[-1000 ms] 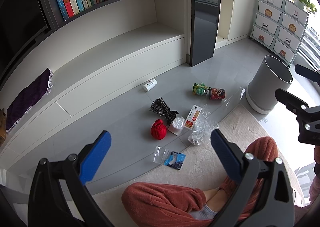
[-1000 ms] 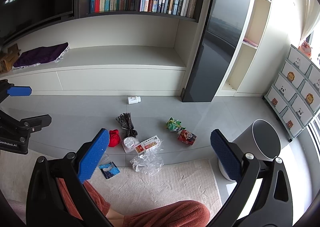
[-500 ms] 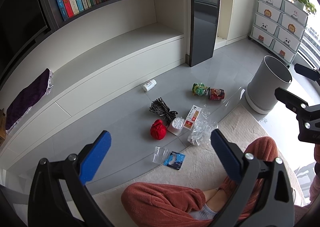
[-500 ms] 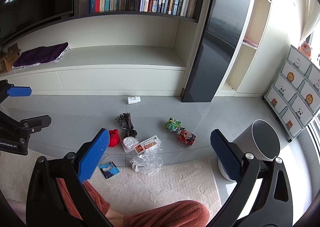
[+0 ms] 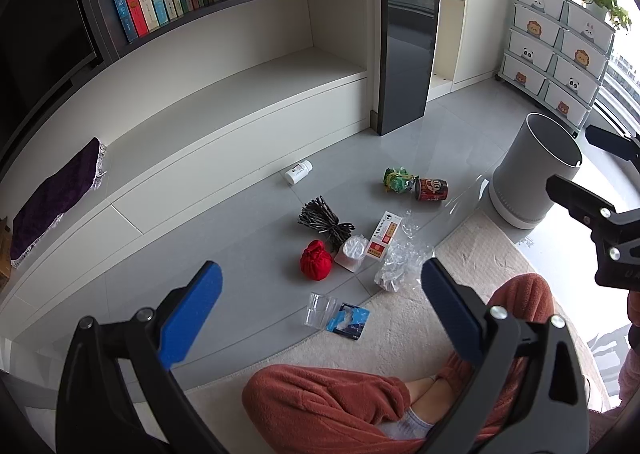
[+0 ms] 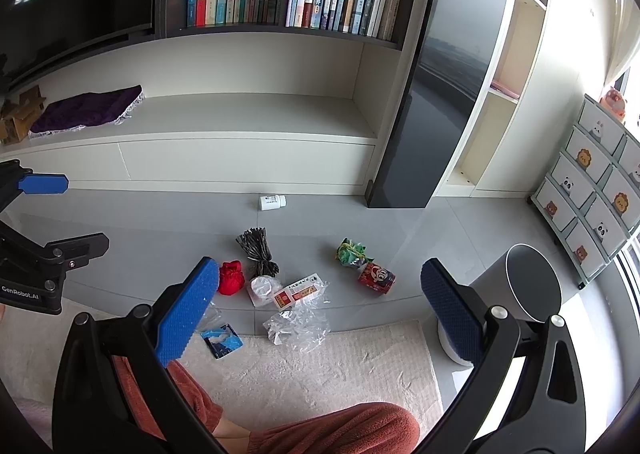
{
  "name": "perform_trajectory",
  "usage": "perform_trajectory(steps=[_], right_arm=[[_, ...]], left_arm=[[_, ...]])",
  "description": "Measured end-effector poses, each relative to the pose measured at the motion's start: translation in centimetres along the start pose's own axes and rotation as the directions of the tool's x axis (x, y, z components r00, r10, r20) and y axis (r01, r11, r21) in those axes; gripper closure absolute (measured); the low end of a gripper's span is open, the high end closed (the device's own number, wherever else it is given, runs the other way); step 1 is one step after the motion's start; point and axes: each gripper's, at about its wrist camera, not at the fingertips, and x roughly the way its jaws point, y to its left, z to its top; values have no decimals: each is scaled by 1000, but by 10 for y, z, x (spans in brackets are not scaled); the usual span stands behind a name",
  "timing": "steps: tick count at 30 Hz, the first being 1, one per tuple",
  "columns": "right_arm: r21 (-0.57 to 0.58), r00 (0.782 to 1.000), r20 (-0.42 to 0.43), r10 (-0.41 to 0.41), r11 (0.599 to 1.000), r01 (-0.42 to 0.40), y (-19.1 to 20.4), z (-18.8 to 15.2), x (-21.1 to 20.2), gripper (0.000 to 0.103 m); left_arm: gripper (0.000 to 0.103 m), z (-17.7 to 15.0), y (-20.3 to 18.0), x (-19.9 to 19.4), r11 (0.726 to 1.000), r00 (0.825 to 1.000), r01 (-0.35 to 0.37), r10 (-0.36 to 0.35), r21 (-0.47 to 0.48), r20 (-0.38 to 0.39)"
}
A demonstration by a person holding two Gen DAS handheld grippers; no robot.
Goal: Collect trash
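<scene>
I sit cross-legged on the cream rug (image 6: pixel 340 366) and hold both grippers above the floor. My left gripper (image 5: pixel 320 306) has its blue pads spread wide apart, nothing between them. My right gripper (image 6: pixel 316 302) is likewise spread wide and empty.

The trash lies in a loose cluster on the grey tile floor (image 5: pixel 224 238), just beyond the rug edge:

- White pill bottle (image 5: pixel 298 172): on its side, farthest from me, near the low cabinet. In the right wrist view its long axis runs left to right, cap to the right.
- Red drink can (image 5: pixel 431 190): on its side, one end touching the green wrapper (image 5: pixel 396 179), other end toward the bin.
- Red-and-white carton (image 5: pixel 385 234): flat, long axis running away from me, beside the white cup (image 5: pixel 352 252).
- Black-and-white string bundle (image 5: pixel 322 220): behind the red pouch (image 5: pixel 316 265).
- Crumpled clear plastic (image 5: pixel 400 266): at the rug edge.
- Clear plastic cup (image 5: pixel 320 308): on its side, touching the blue packet (image 5: pixel 348 321), nearest my legs.

The grey cylindrical bin (image 5: pixel 532 174) stands upright to the right of the cluster, mouth open upward, well apart from the pill bottle.
</scene>
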Motion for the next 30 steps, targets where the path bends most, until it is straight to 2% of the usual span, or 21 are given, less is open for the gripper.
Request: perform_trajectory(steps=[30], right_arm=[[-4, 1000, 5, 10, 1000, -10, 4, 4, -2, 6]], left_arm=[[4, 2, 1, -3, 1000, 1000, 2, -2, -4, 8]])
